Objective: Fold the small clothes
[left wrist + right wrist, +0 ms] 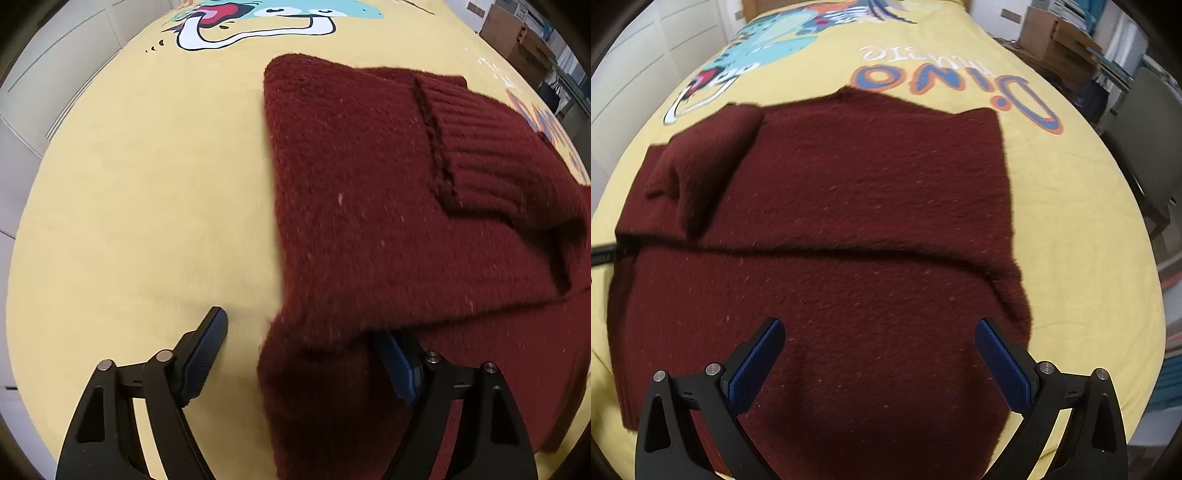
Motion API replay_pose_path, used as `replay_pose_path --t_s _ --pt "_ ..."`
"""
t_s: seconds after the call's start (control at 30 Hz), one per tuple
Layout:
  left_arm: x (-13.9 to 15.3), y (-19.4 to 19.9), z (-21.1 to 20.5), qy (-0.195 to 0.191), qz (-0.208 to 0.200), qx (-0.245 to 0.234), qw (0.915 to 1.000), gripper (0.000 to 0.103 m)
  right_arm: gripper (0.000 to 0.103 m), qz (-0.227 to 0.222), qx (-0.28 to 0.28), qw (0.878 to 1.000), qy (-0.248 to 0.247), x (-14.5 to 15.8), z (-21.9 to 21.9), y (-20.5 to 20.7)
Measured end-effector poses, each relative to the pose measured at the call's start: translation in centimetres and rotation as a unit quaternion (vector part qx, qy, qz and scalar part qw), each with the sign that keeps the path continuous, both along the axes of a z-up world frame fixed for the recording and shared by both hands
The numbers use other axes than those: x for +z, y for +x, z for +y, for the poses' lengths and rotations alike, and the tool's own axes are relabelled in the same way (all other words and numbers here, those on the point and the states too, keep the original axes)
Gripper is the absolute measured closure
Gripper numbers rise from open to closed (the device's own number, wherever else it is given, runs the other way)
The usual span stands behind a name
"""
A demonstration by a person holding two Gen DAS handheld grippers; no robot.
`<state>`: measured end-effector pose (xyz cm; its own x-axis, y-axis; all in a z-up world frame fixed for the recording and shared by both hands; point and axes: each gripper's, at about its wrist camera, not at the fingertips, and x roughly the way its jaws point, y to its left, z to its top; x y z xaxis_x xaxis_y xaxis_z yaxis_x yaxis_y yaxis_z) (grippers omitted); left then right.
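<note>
A dark red knit sweater (369, 221) lies on a yellow dinosaur-print cloth (147, 184). Its ribbed sleeve cuff (491, 147) is folded over the body. My left gripper (303, 354) stands at the sweater's left edge with its jaws apart. One finger (207, 350) rests over the bare cloth, clear of the fabric. The other finger (399, 369) is tucked under a raised fold of the knit. In the right wrist view, the sweater (868, 203) fills the middle. My right gripper (881, 354) hovers open over its near part with nothing pinched between the blue pads (757, 365).
The cloth (1089, 221) carries "Dino" lettering (960, 85) beyond the sweater. Cardboard boxes (1056, 37) and a grey chair (1145, 122) stand past the right edge. White cabinet doors (55, 92) run along the left. A black part (602, 254) pokes in under the fold at the left.
</note>
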<state>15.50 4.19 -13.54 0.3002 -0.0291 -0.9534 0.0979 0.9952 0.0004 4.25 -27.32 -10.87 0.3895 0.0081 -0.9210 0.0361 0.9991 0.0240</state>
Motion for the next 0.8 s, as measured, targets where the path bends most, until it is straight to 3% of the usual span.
replay_pose_path --t_s 0.13,0.3,0.43,0.8 --pt "0.2 0.7 -0.4 -0.03 -0.006 -0.016 0.9994 0.06 0.0 0.003 0.017 1.0 -0.01 0.1 1.4 0.7" --pt "0.2 1.7 -0.9 -0.049 0.004 -0.044 0.9978 0.082 0.0 -0.014 0.048 0.999 -0.016 1.8 4.3 2.8" --pt "0.1 2.4 -0.1 -0.059 0.012 -0.042 0.9973 0.084 0.0 -0.031 0.094 0.995 -0.03 3.9 7.9 5.4" --pt "-0.3 2.7 0.3 -0.063 0.022 -0.042 0.9969 0.084 0.001 -0.002 0.22 0.973 -0.076 6.0 20.1 12.4"
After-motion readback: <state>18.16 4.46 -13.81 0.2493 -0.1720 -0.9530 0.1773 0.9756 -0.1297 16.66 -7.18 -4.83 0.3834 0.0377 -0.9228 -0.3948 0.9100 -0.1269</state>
